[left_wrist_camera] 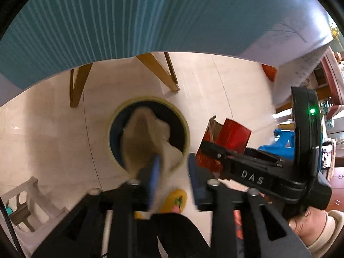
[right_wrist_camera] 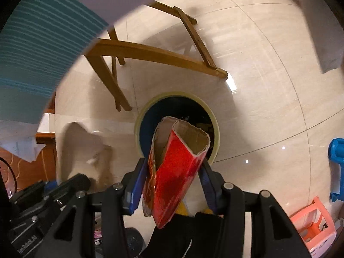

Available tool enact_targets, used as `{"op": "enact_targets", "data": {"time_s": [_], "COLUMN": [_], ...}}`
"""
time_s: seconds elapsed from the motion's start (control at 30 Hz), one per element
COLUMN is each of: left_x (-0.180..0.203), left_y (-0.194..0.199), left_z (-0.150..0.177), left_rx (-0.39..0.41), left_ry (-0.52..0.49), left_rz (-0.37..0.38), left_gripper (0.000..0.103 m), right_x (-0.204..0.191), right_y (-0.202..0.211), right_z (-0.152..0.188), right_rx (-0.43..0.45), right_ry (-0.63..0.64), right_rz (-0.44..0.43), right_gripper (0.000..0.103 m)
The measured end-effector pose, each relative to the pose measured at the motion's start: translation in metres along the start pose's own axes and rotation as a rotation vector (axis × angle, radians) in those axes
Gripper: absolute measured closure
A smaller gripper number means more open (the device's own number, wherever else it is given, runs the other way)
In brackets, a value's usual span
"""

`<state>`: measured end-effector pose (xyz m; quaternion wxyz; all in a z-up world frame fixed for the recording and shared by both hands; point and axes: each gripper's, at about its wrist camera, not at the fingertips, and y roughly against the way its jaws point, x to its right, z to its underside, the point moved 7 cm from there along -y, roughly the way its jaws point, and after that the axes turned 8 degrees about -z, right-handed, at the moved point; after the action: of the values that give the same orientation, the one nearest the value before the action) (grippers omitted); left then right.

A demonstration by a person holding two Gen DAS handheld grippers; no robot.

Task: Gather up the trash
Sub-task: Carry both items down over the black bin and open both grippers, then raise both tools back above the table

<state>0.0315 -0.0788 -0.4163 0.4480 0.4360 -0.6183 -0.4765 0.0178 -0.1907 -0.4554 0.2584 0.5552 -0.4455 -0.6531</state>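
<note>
A round bin [left_wrist_camera: 186, 129] with a pale yellow rim and a dark inside stands on the tiled floor right below both grippers. A crumpled beige paper [left_wrist_camera: 146, 133], blurred, hangs over the bin's mouth against the left blue pad [left_wrist_camera: 155, 172] of my left gripper [left_wrist_camera: 174, 172]. The other pad stands apart from the paper, so the jaws are open. My right gripper [right_wrist_camera: 173, 176] is shut on a crushed red cardboard box [right_wrist_camera: 178, 167] with a brown inside, its open end over the bin [right_wrist_camera: 216, 129]. The left wrist view shows that box [left_wrist_camera: 232, 135] just right of the bin.
Wooden furniture legs [right_wrist_camera: 150, 53] stand on the floor just beyond the bin, under a teal striped cloth [left_wrist_camera: 129, 17]. A white plastic stool [left_wrist_camera: 32, 202] sits near left, a pink stool [right_wrist_camera: 316, 221] and a blue plastic item [right_wrist_camera: 336, 161] to the right. A yellow slipper [left_wrist_camera: 175, 200] shows below.
</note>
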Motion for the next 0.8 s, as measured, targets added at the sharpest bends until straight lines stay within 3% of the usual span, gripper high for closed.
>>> {"op": "enact_targets", "data": {"time_s": [0.1,0.37,0.47,0.8], "left_x": [-0.002,-0.028,-0.037,-0.052], "left_y": [-0.008,-0.011,0.000,0.048], "left_z": [-0.001,0.000,0.004,0.005], "left_rx": [0.017,0.013,0.030,0.067], "left_ry": [0.011,0.090,0.100,0.104], "left_rz": [-0.006,-0.050,-0.065,-0.085], "left_gripper": [0.041,0.041,0.041,0.041], "right_x": [0.004,0.003,-0.009,-0.044], "right_y": [-0.018,-0.047,-0.038,-0.004], "right_z": [-0.007,-0.011,-0.014,-0.015], "right_rx": [-0.001,-0.043,-0.017,0.014], "right_ry": [-0.005,-0.017,0.009,0.076], "right_rz": [-0.005,0.022,0.009,0.034], "right_gripper": [0.048,0.042,0.033,0.028]}}
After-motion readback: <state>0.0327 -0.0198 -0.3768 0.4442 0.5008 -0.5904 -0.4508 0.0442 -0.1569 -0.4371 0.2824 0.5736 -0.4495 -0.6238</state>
